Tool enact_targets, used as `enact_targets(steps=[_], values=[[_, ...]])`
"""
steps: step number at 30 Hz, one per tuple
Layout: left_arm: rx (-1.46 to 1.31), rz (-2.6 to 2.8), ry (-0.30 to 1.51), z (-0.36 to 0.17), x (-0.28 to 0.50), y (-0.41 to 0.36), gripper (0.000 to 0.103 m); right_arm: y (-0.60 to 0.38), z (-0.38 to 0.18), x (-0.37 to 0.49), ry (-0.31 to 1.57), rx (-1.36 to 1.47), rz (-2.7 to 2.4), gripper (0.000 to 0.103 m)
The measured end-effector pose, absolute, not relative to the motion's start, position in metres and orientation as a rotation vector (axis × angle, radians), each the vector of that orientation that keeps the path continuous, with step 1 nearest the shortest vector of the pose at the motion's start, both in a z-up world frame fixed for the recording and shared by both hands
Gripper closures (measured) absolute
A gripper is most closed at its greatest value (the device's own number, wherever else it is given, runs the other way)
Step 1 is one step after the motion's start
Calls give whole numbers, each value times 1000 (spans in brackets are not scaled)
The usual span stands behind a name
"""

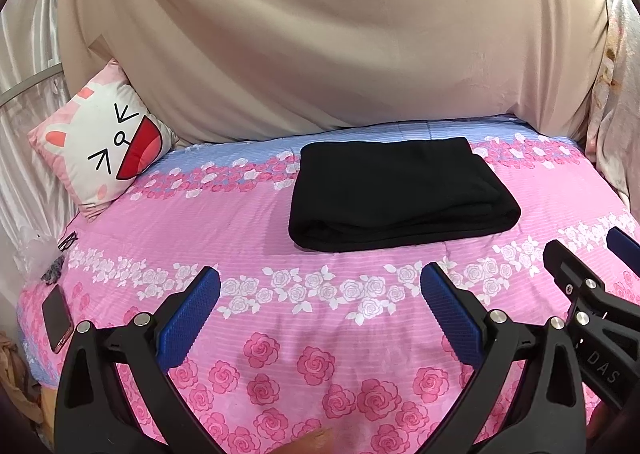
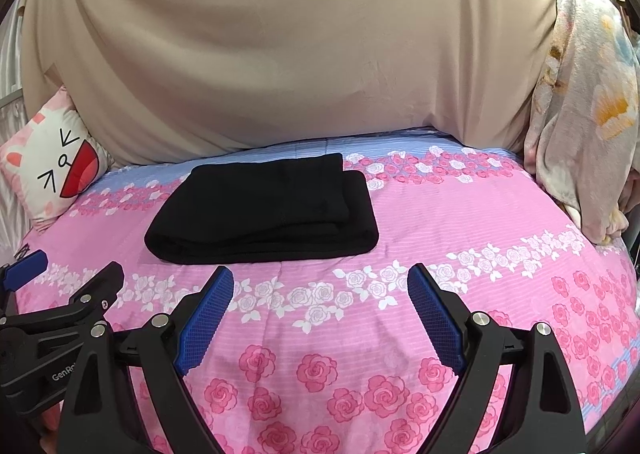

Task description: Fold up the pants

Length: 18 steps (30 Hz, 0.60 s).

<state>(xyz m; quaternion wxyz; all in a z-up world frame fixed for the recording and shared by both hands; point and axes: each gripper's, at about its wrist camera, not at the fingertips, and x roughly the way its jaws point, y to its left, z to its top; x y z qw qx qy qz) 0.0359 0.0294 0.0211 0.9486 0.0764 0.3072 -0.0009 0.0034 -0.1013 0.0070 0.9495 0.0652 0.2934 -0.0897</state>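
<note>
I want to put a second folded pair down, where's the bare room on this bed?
Free: the bedspread right of the black pants, up to the floral blanket, and the strip before both grippers. Crowded: left edge, with cat pillow and phone.

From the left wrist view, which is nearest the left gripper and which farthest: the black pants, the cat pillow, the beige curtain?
1. Black pants: folded on the bedspread, just ahead of the left gripper and slightly right.
2. Cat pillow: farther back, at the left edge of the bed.
3. Beige curtain: hanging behind the bed, farthest.
</note>
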Motion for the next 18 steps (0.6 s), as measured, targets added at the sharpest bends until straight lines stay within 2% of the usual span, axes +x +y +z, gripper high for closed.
enact_targets(steps=[18], values=[[162, -8, 637, 17, 38, 33, 5, -101, 3, 5, 604, 130, -189, 17]])
